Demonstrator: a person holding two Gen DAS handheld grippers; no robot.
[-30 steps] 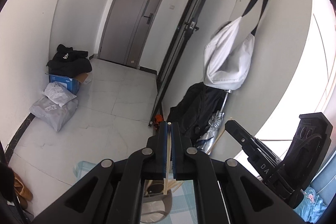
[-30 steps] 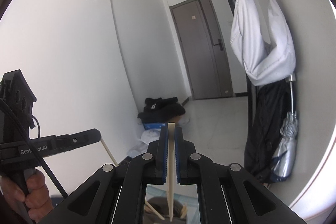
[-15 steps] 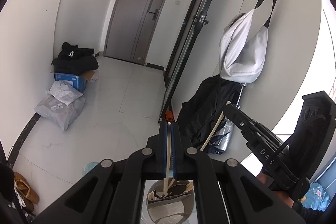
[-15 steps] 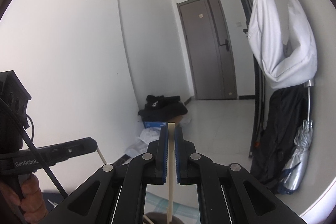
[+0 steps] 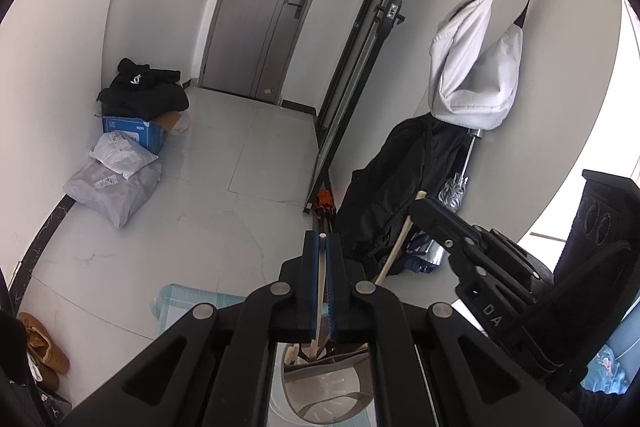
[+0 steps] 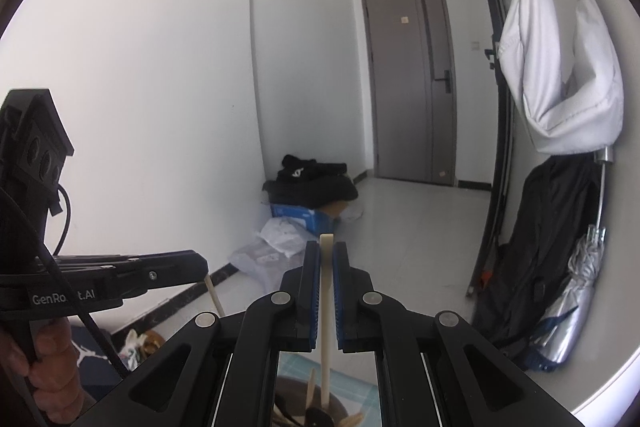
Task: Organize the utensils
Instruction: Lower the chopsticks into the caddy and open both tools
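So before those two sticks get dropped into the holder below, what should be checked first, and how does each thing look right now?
1. Left gripper clamped on its pale stick: ok, pads shut on it.
2. Right gripper clamped on its cream stick: ok, pads shut on it.
3. Holder below the left stick: ok, its lower end points into the compartments.
4. Room in that compartment: cannot tell, other utensils already stand there.
5. Right stick's lower end over a container: ok, though which container is unclear.
6. Grippers apart from each other: ok, a gap shows in both views.
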